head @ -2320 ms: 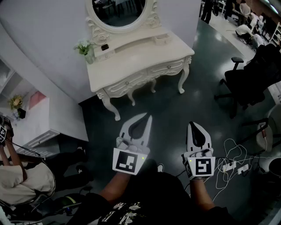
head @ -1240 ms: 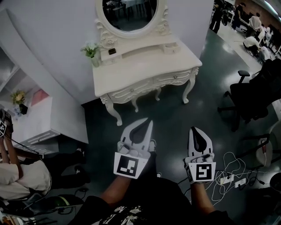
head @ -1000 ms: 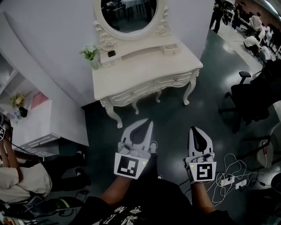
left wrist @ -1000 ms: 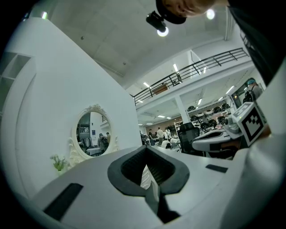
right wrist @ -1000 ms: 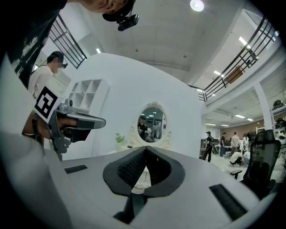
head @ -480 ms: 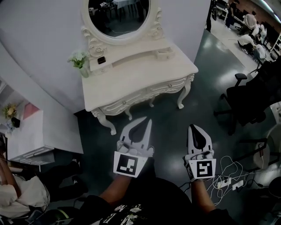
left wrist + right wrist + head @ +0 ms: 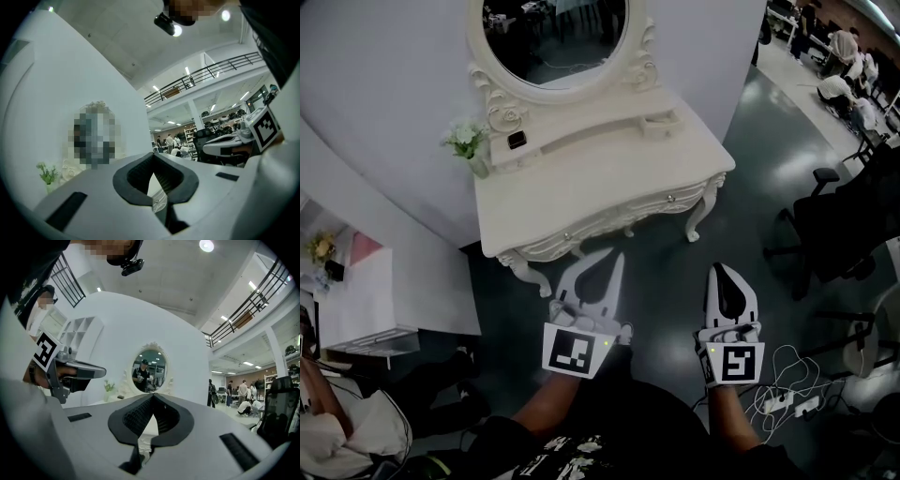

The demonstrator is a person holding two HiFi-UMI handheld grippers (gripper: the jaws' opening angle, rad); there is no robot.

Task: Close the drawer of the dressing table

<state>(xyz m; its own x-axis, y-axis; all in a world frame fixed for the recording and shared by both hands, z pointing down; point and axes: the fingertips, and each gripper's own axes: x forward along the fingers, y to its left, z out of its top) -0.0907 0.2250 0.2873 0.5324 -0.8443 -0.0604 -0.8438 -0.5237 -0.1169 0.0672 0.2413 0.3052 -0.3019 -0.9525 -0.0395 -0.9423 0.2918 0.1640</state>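
Since the counter is well apart from me, I'm on approach; left hand-held gripper and right hand-held gripper both together, empty; next, push the drawer front.

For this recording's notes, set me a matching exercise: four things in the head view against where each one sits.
Things:
1. flower vase
2. oval mirror
3. office chair
4. power strip

Places:
A. on the floor, close to the right claw
B. upright at the back of the dressing table
C. on the tabletop's left end, as the head view shows it
D. on the floor, to the right of the dressing table

Pairs: 1-C, 2-B, 3-D, 4-A
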